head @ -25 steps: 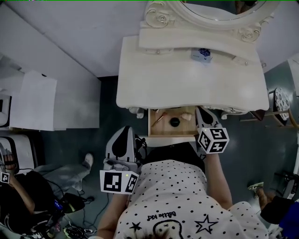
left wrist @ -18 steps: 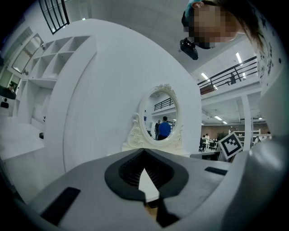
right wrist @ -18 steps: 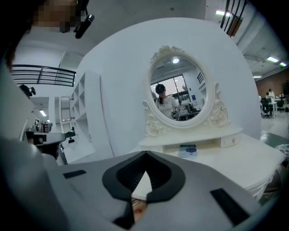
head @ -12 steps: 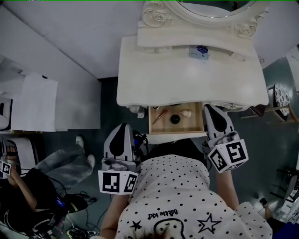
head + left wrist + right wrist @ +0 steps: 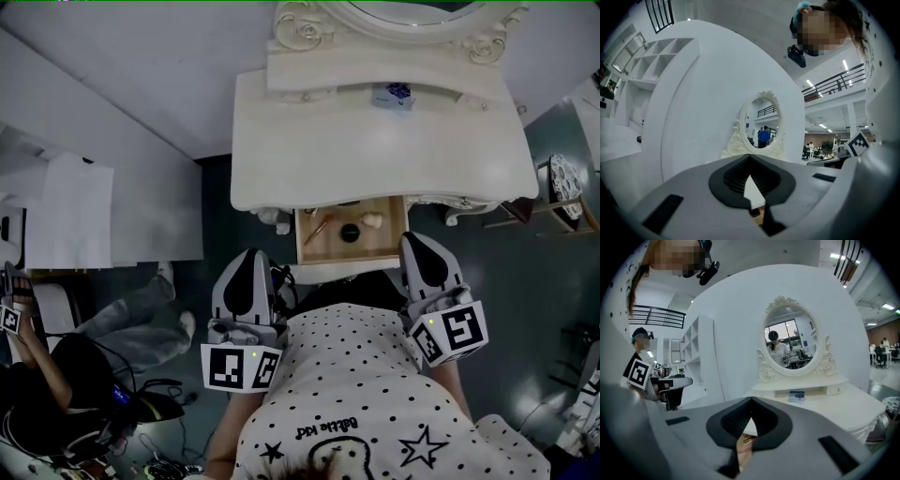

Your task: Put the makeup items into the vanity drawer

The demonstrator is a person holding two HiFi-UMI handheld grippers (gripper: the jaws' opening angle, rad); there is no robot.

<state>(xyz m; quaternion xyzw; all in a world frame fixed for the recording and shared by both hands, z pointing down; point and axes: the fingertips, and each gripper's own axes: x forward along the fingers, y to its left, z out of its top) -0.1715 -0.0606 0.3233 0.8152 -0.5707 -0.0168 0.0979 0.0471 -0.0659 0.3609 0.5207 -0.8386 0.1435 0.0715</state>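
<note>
So the vanity drawer (image 5: 375, 246) is open at the front edge of the table (image 5: 375, 159), and it's got a makeup brush (image 5: 319, 228), a little round black pot (image 5: 350, 232) and a pale puff-looking thing (image 5: 372, 221) lying inside. Both tools hang close to the person's body, empty. The left hand-held gripper (image 5: 251, 251) has its jaws together with nothing in them. The right hand-held gripper (image 5: 411, 237) is closed and empty too.

What matters for the next move: the drawer sits between the two grippers and ahead of them. Its long side runs along the table's front edge, so it slides straight away from the person. The right one is nearer, its tip just beside the drawer's right front corner, so I'd guess it does the pushing.

One catch: a small blue-printed box (image 5: 392, 95) is on the shelf at the table's back edge, under the mirror (image 5: 394, 14). If that counts as makeup, it's well beyond the drawer, more on the right gripper's side.
</note>
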